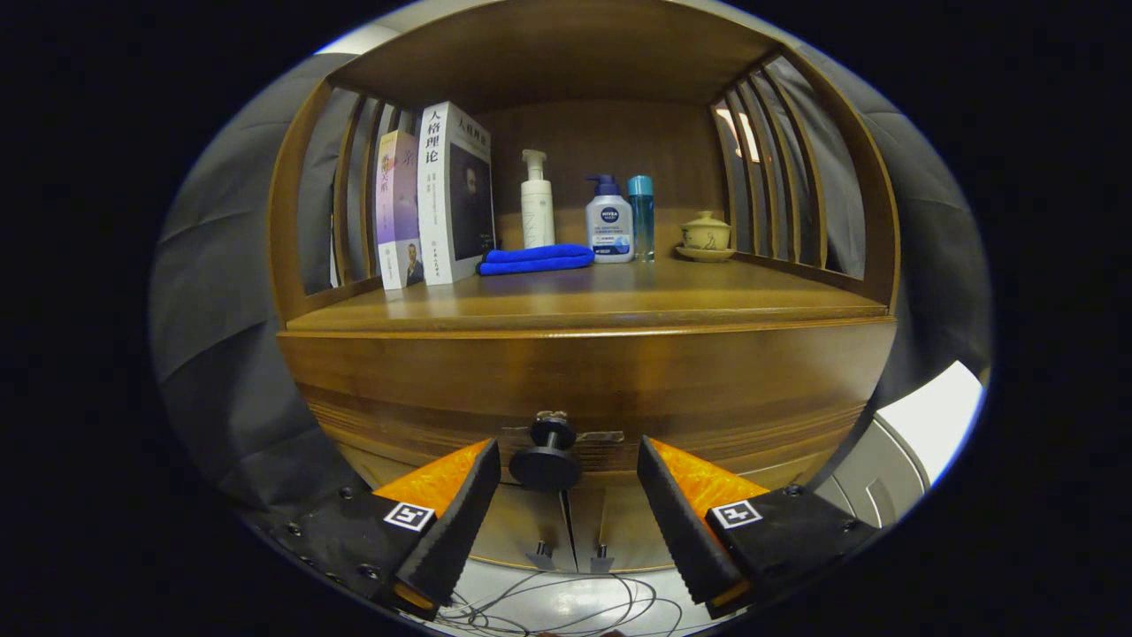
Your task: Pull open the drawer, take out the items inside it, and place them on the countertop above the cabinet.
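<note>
Low in the centre of the frame, the gripper faces a wooden cabinet with its jaws open, the two black ridged fingers apart on either side of the round black knob of the drawer, neither pad touching it. That drawer front stands flush with the cabinet, closed, its contents hidden. Above it, the countertop carries two upright books at upper left, a folded blue cloth just beside them, then a white pump bottle, a blue-capped white bottle and a slim blue bottle, with a small lidded ceramic cup on a saucer at the right. Below the knob, two cabinet doors meet, and thin cables lie on the pale floor.
</note>
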